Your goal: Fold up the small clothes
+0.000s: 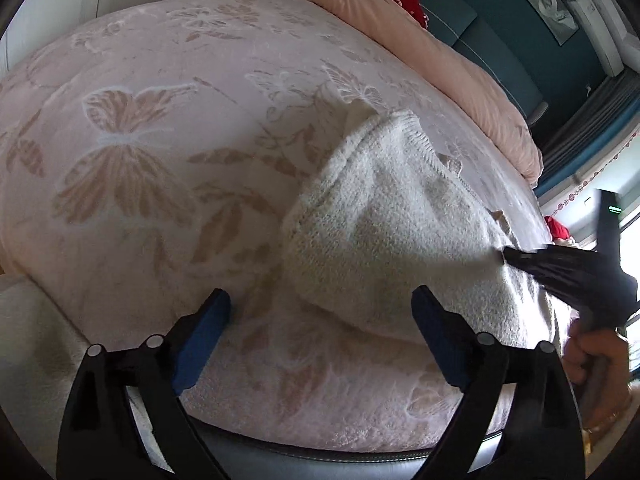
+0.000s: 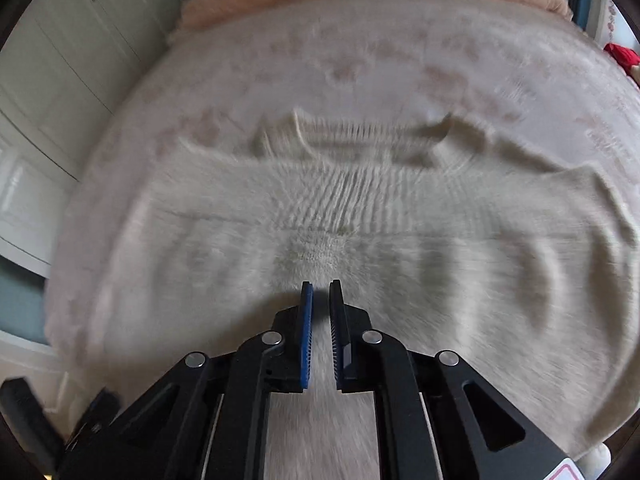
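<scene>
While right gripper [image 2: 321, 286] pinches sweater [image 2: 320, 248], left gripper [image 1: 322, 300] gapes beside.

Cream knit sweater [image 1: 384, 232] on a pale pink blanket [image 1: 160, 128] (tan butterfly-and-leaf pattern).

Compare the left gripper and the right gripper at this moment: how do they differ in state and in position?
The left gripper has its jaws wide apart and holds nothing; the right gripper has its jaws nearly closed, seemingly pinching the cream knitted sweater. The left gripper hovers over the pink butterfly blanket beside the sweater; the right one reaches onto the sweater itself. Both have black frames and blue pads.
</scene>
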Tool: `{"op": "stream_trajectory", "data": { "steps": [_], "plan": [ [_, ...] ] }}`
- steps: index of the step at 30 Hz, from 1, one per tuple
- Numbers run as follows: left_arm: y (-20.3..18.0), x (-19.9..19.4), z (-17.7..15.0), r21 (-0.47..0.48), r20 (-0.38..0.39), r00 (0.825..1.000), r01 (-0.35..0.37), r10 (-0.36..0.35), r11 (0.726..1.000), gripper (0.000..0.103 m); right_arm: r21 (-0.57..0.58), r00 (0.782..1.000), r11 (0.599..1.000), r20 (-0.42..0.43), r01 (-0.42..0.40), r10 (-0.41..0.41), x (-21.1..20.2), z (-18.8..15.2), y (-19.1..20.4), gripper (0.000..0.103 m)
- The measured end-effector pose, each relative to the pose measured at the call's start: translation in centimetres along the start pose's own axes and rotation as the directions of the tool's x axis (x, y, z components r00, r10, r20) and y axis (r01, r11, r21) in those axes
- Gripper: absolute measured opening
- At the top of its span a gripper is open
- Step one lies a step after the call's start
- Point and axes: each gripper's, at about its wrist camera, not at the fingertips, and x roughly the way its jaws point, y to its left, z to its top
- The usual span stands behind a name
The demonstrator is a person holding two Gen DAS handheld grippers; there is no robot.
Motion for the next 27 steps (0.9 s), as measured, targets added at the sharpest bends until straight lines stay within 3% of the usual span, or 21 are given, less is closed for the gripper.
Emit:
{"op": "stream_trajectory", "data": {
  "steps": [8, 10, 12, 14, 16, 19, 23, 25, 27],
  "plan": [
    [-0.2, 0.0, -0.1, -0.013, 0.014, 1.000, 0.019, -0.019, 1.000, 0.098, -0.075, 0.993, 0.990, -0.010, 0.118, -0.119, 3.6, 1.2, 1.8, 0.003],
    [0.0, -0.1, 0.0, -0.037, 0.020, 0.999, 0.036, -0.036, 0.999, 0.098, -0.091, 0.992, 0.988, 0.000, 0.122, -0.123, 3.4, 1.1, 2.1, 0.004],
    [0.8, -0.4, 0.3, -0.098, 0.023, 0.997, 0.082, -0.080, 0.992, 0.098, -0.048, 0.998, 0.997, 0.022, 0.066, -0.065, 1.4, 1.4, 1.5, 0.007],
    [1.6, -0.7, 0.6, -0.163, 0.026, 0.991, 0.135, -0.132, 0.977, 0.098, 0.013, 0.997, 0.999, 0.070, -0.034, 0.033, -1.5, 1.0, 0.4, 0.007],
    [2.5, -0.8, 0.8, -0.254, 0.022, 0.983, 0.181, -0.181, 0.950, 0.098, 0.023, 0.995, 0.999, 0.090, -0.044, 0.042, -3.1, 0.6, -0.1, 0.007],
    [2.6, -0.3, 0.9, -0.337, 0.003, 0.975, 0.212, -0.224, 0.917, 0.098, 0.018, 0.999, 1.000, 0.051, -0.007, 0.006, -3.1, 0.2, -0.8, 0.007],
    [1.2, 1.1, 1.6, -0.387, -0.032, 0.976, 0.187, -0.216, 0.903, 0.098, 0.018, 0.998, 1.000, -0.059, 0.024, -0.023, 0.5, -0.3, -1.3, 0.008],
    [0.7, 1.7, 2.0, -0.405, -0.057, 0.980, 0.154, -0.192, 0.902, 0.096, -0.008, 0.999, 0.999, -0.031, 0.036, -0.036, 1.4, -0.6, -1.2, 0.007],
    [0.3, 1.9, 2.4, -0.396, -0.063, 0.982, 0.136, -0.175, 0.908, 0.080, -0.001, 0.999, 1.000, -0.024, 0.030, -0.030, 1.7, -0.6, -1.3, 0.007]
  ]
}}
